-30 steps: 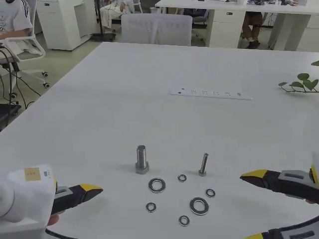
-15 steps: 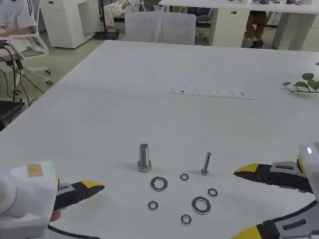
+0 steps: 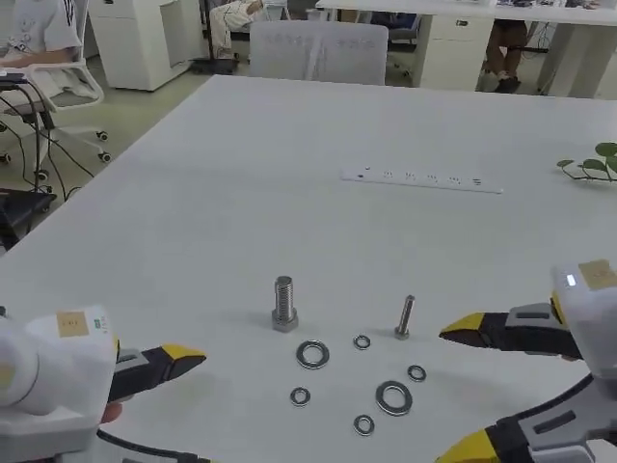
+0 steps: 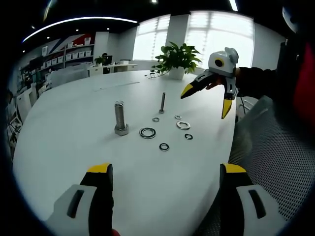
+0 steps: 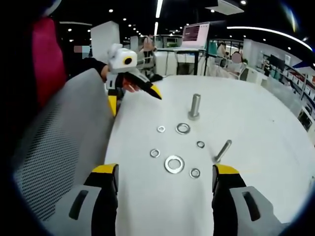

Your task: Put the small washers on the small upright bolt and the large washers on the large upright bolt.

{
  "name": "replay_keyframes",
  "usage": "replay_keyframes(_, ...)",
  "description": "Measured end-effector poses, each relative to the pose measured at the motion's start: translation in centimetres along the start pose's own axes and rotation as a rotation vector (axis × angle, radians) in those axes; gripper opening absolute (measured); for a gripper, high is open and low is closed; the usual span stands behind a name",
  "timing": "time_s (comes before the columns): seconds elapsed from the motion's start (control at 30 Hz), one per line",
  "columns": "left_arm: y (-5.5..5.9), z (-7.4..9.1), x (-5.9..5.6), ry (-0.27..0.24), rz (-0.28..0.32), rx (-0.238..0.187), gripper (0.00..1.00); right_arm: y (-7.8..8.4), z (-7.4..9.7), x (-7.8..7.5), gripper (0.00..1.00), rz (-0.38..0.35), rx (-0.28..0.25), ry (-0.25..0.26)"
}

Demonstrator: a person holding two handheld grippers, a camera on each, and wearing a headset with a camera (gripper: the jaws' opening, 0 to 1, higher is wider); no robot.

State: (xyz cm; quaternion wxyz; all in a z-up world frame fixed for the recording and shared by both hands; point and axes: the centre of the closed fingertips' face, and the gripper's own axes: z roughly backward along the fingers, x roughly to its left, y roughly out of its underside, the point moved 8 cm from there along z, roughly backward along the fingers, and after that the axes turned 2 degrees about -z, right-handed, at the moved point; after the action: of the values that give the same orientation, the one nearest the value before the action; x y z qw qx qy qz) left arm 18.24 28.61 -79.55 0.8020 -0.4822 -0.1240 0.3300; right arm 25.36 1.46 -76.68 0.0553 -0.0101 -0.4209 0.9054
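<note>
**A:** How much room is there around the bolts?

**B:** Plenty. The white table (image 3: 289,174) runs bare toward its far end, with a power strip (image 3: 421,179) well beyond the bolts. The large bolt (image 3: 283,305) stands upright on the left and the small bolt (image 3: 405,317) upright on the right, well apart. Just nearer lie two large washers (image 3: 312,354) and four small washers (image 3: 362,341), flat and not touching one another.

**A:** And the grippers?

**B:** The left gripper (image 4: 166,168) hovers at the near left, jaws spread wide and empty. The right gripper (image 3: 461,388) is at the near right, also spread and empty, its far tip near the small bolt.

**A:** Anything cut off?

**B:** The left gripper's nearer jaw is lost at the bottom of the head view. A plant (image 3: 593,162) is clipped at the right edge.

**A:** The room?

**B:** An office. There is a chair (image 3: 318,53) at the table's far end, white cabinets (image 3: 135,39), and seated people (image 3: 39,29) beyond.
</note>
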Motion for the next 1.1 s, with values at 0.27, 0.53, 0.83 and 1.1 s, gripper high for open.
replay_keyframes(0.27, 0.0, 0.1, 0.1, -0.007, 0.003, -0.004, 0.89, -0.2, -0.5, -0.4, 0.77, 0.033, 0.046, -0.030)
replay_keyframes(0.53, 0.0, 0.1, 0.0, -0.011, 0.006, -0.009, 0.89, -0.5, -1.1, -0.7, 0.75, 0.056, 0.095, -0.054)
replay_keyframes(0.83, 0.0, 0.1, 0.0, -0.013, 0.006, -0.011, 0.89, -0.9, -1.9, -1.1, 0.72, 0.098, 0.164, -0.078)
replay_keyframes(1.1, -0.1, 0.1, 0.1, -0.017, 0.005, -0.012, 0.88, -1.3, -2.7, -1.1, 0.68, 0.142, 0.226, -0.098)
